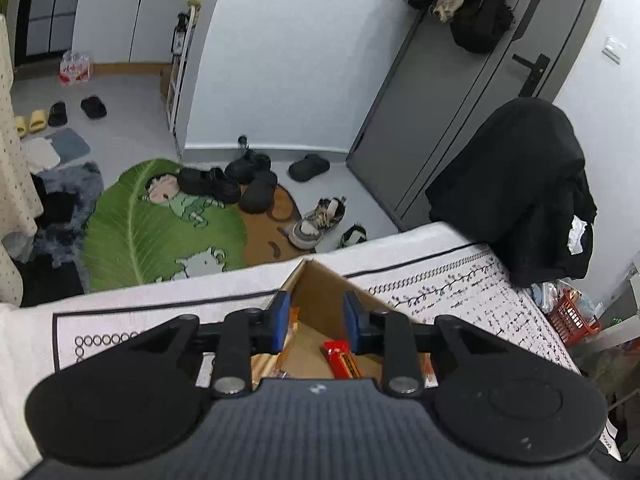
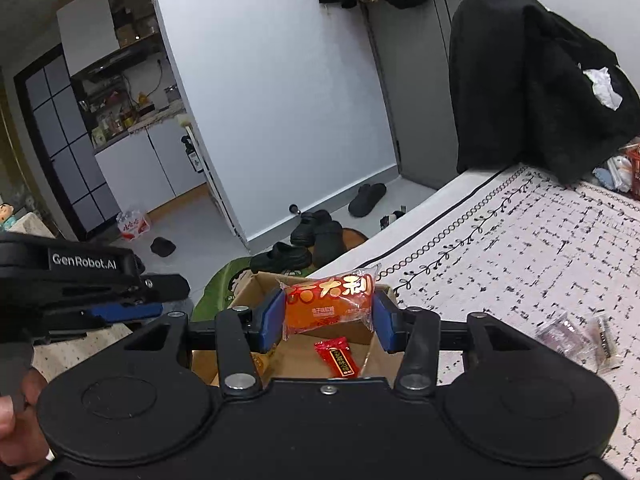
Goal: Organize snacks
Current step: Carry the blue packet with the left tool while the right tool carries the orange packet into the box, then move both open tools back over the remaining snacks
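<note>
Table with white black-patterned cloth (image 2: 520, 264) carries an open brown cardboard box (image 2: 256, 284) at its near edge; right gripper (image 2: 329, 312) is clamped on an orange clear-wrapped snack pack with red-gold lettering (image 2: 326, 304), held above the box opening, so this looks like the drop-in step. Left gripper (image 1: 316, 320) hangs over the same box, fingers apart and holding nothing, a small red snack bar (image 1: 342, 360) lying on the box floor below. Next move, I'd judge: lower the orange pack inside, release, then fetch the clear-wrapped packets (image 2: 576, 336) loose on the cloth to the right.
</note>
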The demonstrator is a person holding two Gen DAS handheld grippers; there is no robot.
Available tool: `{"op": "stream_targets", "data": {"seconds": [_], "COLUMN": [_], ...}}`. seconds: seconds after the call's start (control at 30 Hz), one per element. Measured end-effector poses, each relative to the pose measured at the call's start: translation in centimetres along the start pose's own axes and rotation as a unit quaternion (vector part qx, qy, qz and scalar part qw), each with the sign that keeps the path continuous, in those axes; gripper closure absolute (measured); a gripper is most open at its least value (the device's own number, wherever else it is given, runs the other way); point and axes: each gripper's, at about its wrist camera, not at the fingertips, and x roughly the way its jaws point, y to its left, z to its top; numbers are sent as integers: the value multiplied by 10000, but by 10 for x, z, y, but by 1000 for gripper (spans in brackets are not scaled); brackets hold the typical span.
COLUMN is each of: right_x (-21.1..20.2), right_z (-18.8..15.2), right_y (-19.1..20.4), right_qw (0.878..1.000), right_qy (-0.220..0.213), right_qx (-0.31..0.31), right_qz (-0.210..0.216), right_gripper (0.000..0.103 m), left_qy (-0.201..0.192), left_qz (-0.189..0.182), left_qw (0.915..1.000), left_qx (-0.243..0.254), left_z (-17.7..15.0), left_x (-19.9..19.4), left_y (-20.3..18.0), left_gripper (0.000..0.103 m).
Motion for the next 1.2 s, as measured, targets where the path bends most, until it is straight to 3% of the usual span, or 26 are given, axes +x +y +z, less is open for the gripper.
{"op": "stream_targets", "data": {"seconds": [0.27, 0.33, 0.43, 0.5, 0.57, 0.77, 1.2], "right_x": [8, 7, 3, -3, -9, -20, -50], "right_z": [-3, -3, -3, -3, -1, 2, 2], "right_y": [-1, -5, -12, -15, -18, -30, -74], "right_qw": [9998, 9997, 9995, 9994, 9995, 9991, 9963], "right_qy": [136, 199, 234, 199, 147, 168, 162], "right_qx": [80, 144, 226, 264, 281, 378, 705], "right_qz": [114, 44, -9, -60, -77, -123, -472], "right_gripper": [48, 47, 44, 37, 27, 15, 4], "left_qy": [336, 402, 461, 458, 418, 352, 211], "left_qz": [225, 268, 303, 334, 360, 305, 84], "left_qw": [9991, 9986, 9982, 9982, 9983, 9988, 9997], "left_qx": [-162, -202, -238, -211, -175, -129, 95], "left_z": [-3, -4, -6, -7, -8, -10, -22], "left_x": [12, 13, 12, 8, 4, -6, -28], "left_y": [10, 11, 10, 7, 4, -5, -36], "left_gripper": [67, 59, 37, 20, 13, 0, 0]}}
